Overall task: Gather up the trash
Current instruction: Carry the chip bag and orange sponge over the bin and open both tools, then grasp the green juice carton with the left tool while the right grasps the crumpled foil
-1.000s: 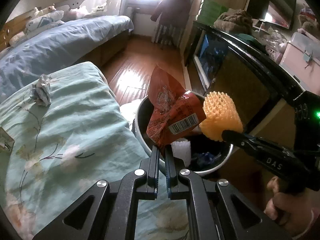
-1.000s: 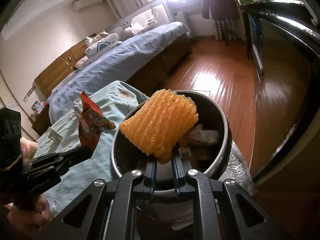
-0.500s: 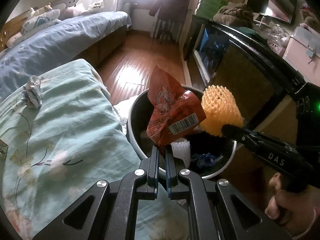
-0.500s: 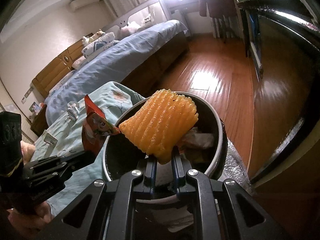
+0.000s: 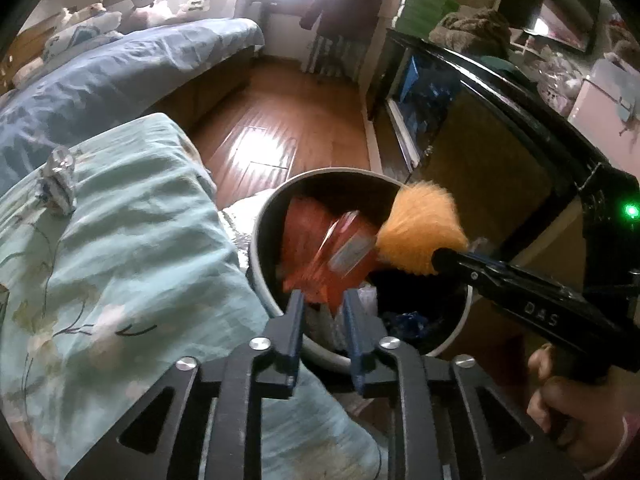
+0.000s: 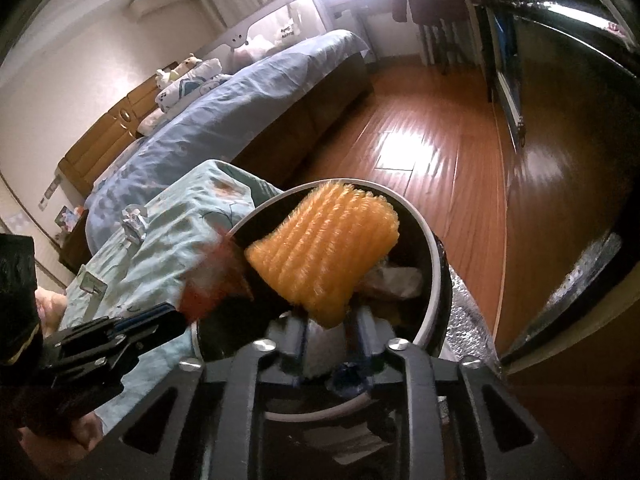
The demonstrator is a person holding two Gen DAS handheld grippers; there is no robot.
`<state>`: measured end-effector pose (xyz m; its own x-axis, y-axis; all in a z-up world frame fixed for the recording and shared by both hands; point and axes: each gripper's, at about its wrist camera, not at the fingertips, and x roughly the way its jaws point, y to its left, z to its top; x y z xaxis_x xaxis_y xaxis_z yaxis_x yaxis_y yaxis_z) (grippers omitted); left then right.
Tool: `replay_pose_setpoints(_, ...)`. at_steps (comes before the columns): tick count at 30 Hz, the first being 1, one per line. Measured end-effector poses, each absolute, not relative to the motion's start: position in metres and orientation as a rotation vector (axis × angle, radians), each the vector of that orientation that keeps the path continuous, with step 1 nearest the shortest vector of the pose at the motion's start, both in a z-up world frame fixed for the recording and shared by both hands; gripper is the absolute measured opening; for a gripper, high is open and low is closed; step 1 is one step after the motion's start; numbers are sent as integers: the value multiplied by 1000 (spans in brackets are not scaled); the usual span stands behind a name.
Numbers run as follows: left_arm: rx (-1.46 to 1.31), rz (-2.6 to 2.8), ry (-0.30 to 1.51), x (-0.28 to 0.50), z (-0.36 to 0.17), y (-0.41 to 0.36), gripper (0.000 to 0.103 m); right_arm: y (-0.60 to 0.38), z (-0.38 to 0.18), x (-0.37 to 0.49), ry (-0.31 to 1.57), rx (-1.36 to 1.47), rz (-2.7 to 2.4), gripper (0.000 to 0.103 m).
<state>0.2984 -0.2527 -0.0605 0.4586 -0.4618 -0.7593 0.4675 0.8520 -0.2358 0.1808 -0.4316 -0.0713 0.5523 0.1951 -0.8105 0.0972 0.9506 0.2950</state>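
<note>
Where lettering can be read, it is limited to one marking: the white characters "DAS" on the side of the right gripper (image 5: 442,258), seen from the left wrist view; the print on the red foil snack wrapper (image 5: 328,254) is blurred and cannot be read.

Two grippers are in view, each held in a person's hand; both are positioned over one round, black-lined waste bin with a pale rim (image 5: 456,330).

The left gripper (image 5: 323,304) has just been opening its jaws; the fingers now stand apart, and the single red wrapper, motion-blurred, sits just ahead of and partly between them, above the bin interior; no pad is seen pressing on it.

The right gripper (image 6: 327,326) has likewise just been opening; its jaws stand apart, and the lower corner of the one orange foam-mesh fruit sleeve (image 6: 324,254) lies between them over the bin mouth; whether a pad touches it cannot be told.

White and blue scraps already lie in the bin.

One crumpled silver foil ball (image 5: 59,186) rests on the pale green floral bedspread (image 5: 120,264), well apart from the bin.
</note>
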Motion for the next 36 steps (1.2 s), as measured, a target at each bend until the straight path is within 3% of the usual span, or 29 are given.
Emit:
replay_pose_setpoints(1,1,-572,934,298,-60,-251,25,-432,-70,180,983,331,62,57)
replay_pose_setpoints(2,-6,-575,935,298,-60,-248,32,-432,-69,178,976,337,63,64)
replay_pose_setpoints(5,-23,-552,924,292,-58,-236,45,-429,-67,175,967,346,65,73)
replay_pose_setpoints(18,-129,-394,872,253,-48,-153,61,-386,-52,172,943,335,149,82)
replay_pose_setpoints(36,-256,-200,853,225,-41,-63,63,-294,-60,186,992,286,332,84)
